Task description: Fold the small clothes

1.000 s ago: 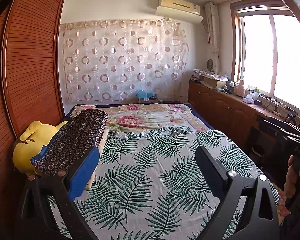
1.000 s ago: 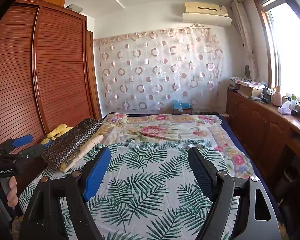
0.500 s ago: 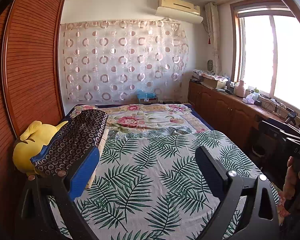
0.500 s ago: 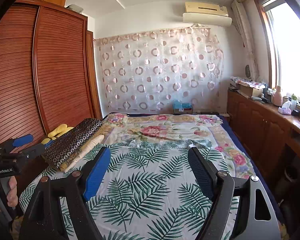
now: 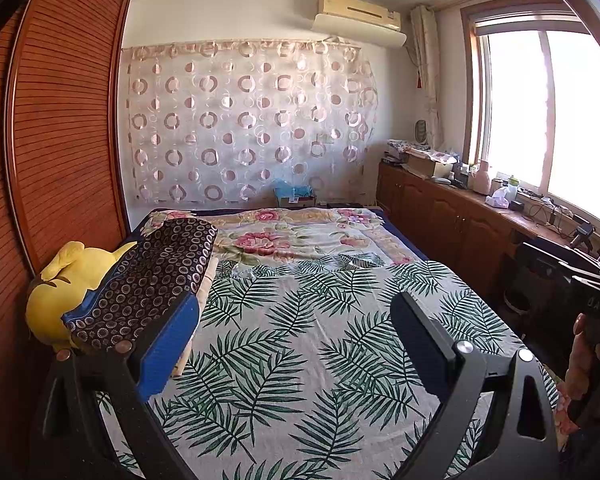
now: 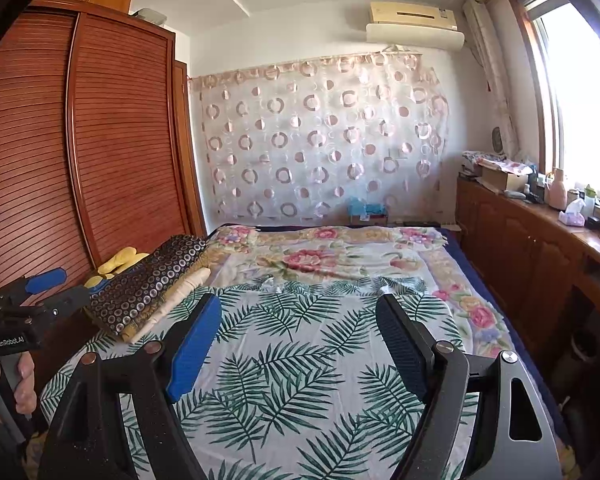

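Above the near end of the palm-leaf bedspread (image 6: pixel 300 360), the right gripper (image 6: pixel 296 332) hangs with its jaws wide apart and nothing between them; the left gripper (image 5: pixel 296 340) hovers over the same cover, jaws likewise spread and empty. Neither touches any cloth.

Outward from the jaws, the only garments in sight lie at the wardrobe-side edge of the bedspread: a dark cloth printed with small rings (image 6: pixel 148 284) resting flat on top of a cream piece (image 6: pixel 180 296), the two looking like a neat folded stack. Beyond the stack, against the wardrobe (image 6: pixel 80 140), sits a yellow plush toy (image 5: pixel 60 280). The rest of the bedspread shows no loose clothing.

This fits either a pile laid aside with its folds made or a pile waiting to be brought to the middle of the bedspread; the pictures do not settle which. My judgement is that whatever handling follows should be done with both grippers level and square to the stack, pinching cloth by its edges rather than its middle, so layers do not slide apart or drag the cover into wrinkles.
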